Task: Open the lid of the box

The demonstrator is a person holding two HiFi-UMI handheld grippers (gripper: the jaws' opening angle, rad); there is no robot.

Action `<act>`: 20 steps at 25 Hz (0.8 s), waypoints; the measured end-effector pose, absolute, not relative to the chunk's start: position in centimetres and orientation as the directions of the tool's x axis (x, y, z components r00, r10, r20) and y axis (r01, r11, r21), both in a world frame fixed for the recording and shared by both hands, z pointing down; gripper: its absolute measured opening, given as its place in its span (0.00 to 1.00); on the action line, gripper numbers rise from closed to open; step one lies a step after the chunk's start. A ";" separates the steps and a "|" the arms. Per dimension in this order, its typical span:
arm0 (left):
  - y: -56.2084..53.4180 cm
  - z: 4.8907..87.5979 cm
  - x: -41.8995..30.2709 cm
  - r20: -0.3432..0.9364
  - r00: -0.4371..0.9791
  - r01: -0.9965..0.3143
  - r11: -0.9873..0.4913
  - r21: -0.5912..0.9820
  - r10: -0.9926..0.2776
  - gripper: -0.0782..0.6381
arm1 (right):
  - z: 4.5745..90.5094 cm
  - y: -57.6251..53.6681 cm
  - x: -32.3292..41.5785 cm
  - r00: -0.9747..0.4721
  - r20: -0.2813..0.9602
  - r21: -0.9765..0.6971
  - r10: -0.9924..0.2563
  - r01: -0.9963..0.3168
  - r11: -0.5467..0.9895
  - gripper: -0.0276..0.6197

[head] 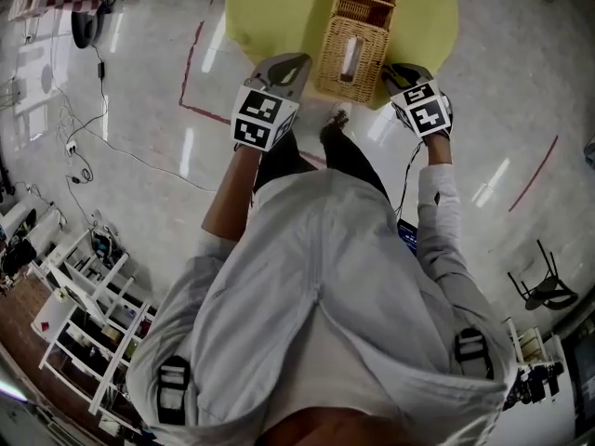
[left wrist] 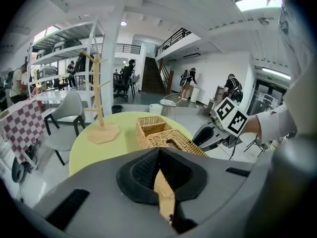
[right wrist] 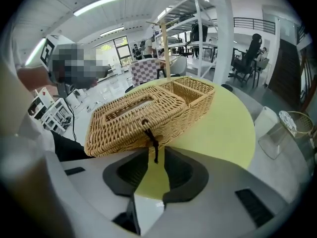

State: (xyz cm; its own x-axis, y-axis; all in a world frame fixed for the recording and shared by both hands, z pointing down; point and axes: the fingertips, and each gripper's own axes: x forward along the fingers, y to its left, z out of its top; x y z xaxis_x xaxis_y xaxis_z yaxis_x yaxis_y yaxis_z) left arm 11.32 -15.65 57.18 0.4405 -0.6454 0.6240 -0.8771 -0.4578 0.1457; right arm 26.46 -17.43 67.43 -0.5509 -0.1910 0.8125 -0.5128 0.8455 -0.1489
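A wicker box (head: pixel 356 40) (right wrist: pixel 148 115) stands on the round yellow table (head: pixel 279 7), near the person's edge. Its slotted lid (right wrist: pixel 131 110) lies down over the near part, and an open compartment (right wrist: pixel 194 89) sits at the far end. A black cord loop (right wrist: pixel 151 140) hangs from the lid's front edge. My right gripper (right wrist: pixel 157 155) (head: pixel 395 71) is open, and the cord dangles between its pads without being pressed. My left gripper (left wrist: pixel 159 152) (head: pixel 296 63) is shut at the box's (left wrist: pixel 166 135) left side, with wicker showing behind its tips.
A wooden branch stand (left wrist: pixel 98 95) rises from the table's (left wrist: pixel 99 152) far side. Around the table are a grey chair (left wrist: pixel 69 113), a checkered chair (right wrist: pixel 143 71), a glass side table (right wrist: pixel 287 125), metal shelving (left wrist: pixel 64 43) and people standing in the background.
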 end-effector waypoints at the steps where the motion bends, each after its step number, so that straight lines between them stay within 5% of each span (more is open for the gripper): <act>1: -15.4 57.4 11.0 0.628 0.435 -0.881 -0.449 0.148 -0.645 0.15 | 67.5 -17.4 26.2 -0.552 0.811 -0.148 -0.194 -0.514 0.845 0.23; 7: -14.4 58.3 9.3 0.641 0.429 -0.887 -0.432 0.165 -0.637 0.15 | 67.0 -17.9 25.0 -0.554 0.792 -0.122 -0.256 -0.556 0.822 0.12; 20: -15.3 56.5 7.5 0.585 0.541 -0.818 -0.540 0.198 -0.604 0.15 | 63.3 -17.1 24.3 -0.520 0.790 -0.127 -0.326 -0.658 0.742 0.10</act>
